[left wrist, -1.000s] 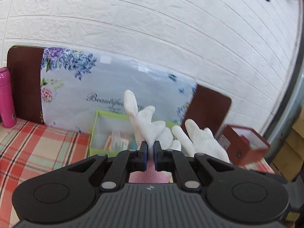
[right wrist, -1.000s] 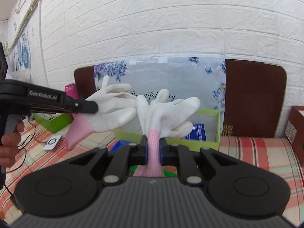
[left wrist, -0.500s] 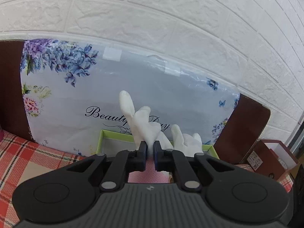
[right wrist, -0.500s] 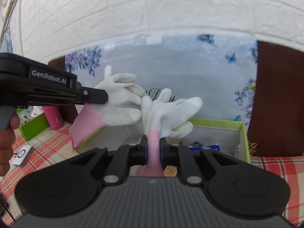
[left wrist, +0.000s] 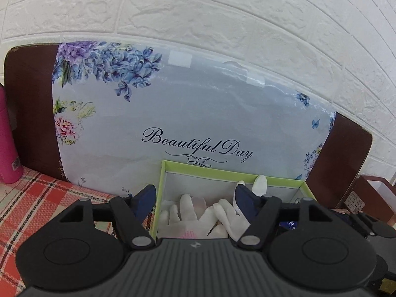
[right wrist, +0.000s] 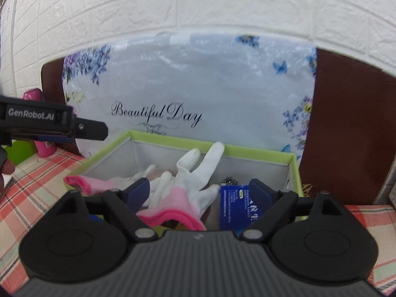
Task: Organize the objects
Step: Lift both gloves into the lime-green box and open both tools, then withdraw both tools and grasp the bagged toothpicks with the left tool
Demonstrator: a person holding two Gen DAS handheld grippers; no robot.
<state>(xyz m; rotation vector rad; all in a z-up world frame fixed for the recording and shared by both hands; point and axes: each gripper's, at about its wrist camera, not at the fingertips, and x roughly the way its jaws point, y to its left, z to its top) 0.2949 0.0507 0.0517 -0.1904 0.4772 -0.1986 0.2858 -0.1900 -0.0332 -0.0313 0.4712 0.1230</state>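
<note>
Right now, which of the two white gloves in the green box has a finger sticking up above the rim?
The right-hand glove, nearest the blue card; its long finger rises past the green box rim. The left glove lies low.

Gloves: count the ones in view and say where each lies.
2. One glove lies mid-box in the green box, a finger pointing up; the other glove lies to its left, cuff over the rim. More may be hidden.

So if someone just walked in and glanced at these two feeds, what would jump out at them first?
Probably the white gloves with pink cuffs heaped inside the green-rimmed box, one finger poking above its back rim. Behind the box, the floral "Beautiful Day" panel leans against the white brick wall. Both the left gripper and the right gripper hover open over the box, holding nothing.
</note>
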